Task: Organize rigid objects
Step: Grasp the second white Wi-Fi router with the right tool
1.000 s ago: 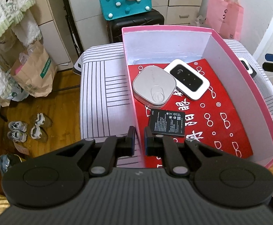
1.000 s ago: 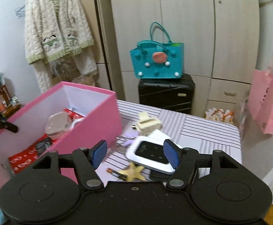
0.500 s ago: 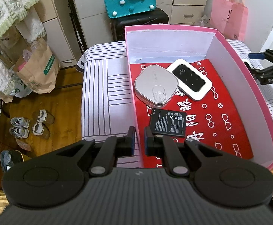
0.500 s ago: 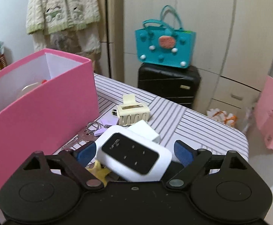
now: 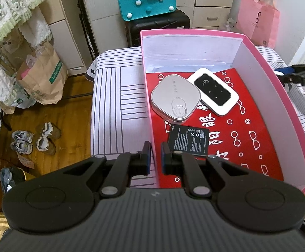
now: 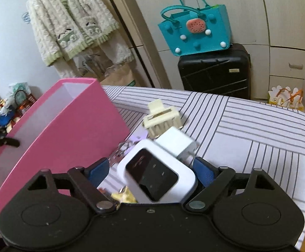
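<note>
Right wrist: cream hair clip [image 6: 162, 118], white charger [image 6: 176, 145] beyond pocket router [image 6: 156, 173].

The pink box [image 5: 278, 79] looks like matt card, white inside, with shiny red paper [image 5: 246, 138] on its floor. The silver case [image 5: 175, 97] looks smooth. The white gadget [image 6: 158, 174] is shiny plastic. The striped cover [image 6: 246, 126] is soft cloth.

Teal tote [image 6: 194, 33] on black suitcase [image 6: 214, 71], far beyond fingers; cream cardigan [image 6: 72, 25] hanging upper left; sneakers [image 5: 33, 139] left.
</note>
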